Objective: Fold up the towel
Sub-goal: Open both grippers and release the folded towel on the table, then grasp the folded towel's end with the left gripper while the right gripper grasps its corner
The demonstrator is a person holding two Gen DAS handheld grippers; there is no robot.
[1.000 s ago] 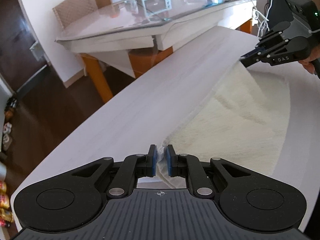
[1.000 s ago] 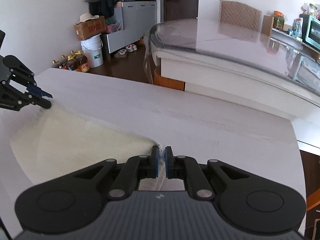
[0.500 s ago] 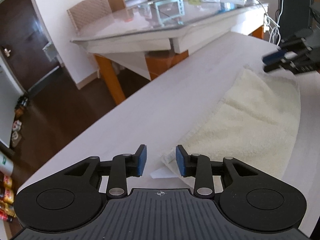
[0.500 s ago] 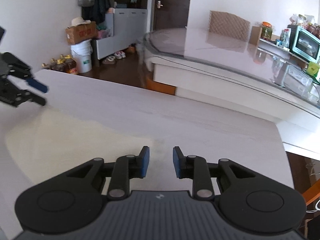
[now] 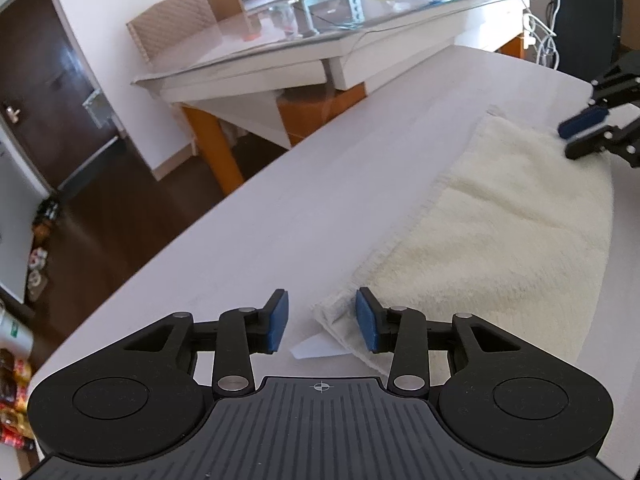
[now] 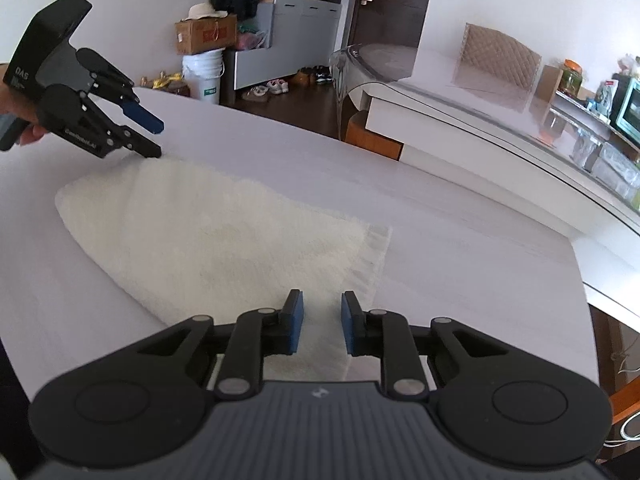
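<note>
A cream towel [image 5: 500, 232] lies folded flat on the white table [image 5: 280, 220]. Its near corner, with a small white tag [image 5: 316, 350], rests between the jaws of my left gripper [image 5: 322, 320]. Those jaws are opening and the blue pads stand clear of the cloth. At the far end of the towel, my right gripper [image 5: 584, 136] hovers open and blurred. In the right wrist view, the towel [image 6: 224, 240] spreads under my right gripper [image 6: 322, 326], with nothing pinched between its pads. My left gripper [image 6: 156, 140] stands at the towel's far corner, jaws apart.
A glass-topped table [image 5: 320, 32] with a small oven and clutter stands just past the white table's far edge. Dark wooden floor [image 5: 100, 208] lies off to the left. A hand [image 6: 24, 132] holds the left gripper. A bucket [image 6: 202, 74] and boxes stand by the wall.
Both grippers were shut on towel corners; both have let go and opened. The towel has dropped flat on the table. The right gripper has drawn back over the towel.
</note>
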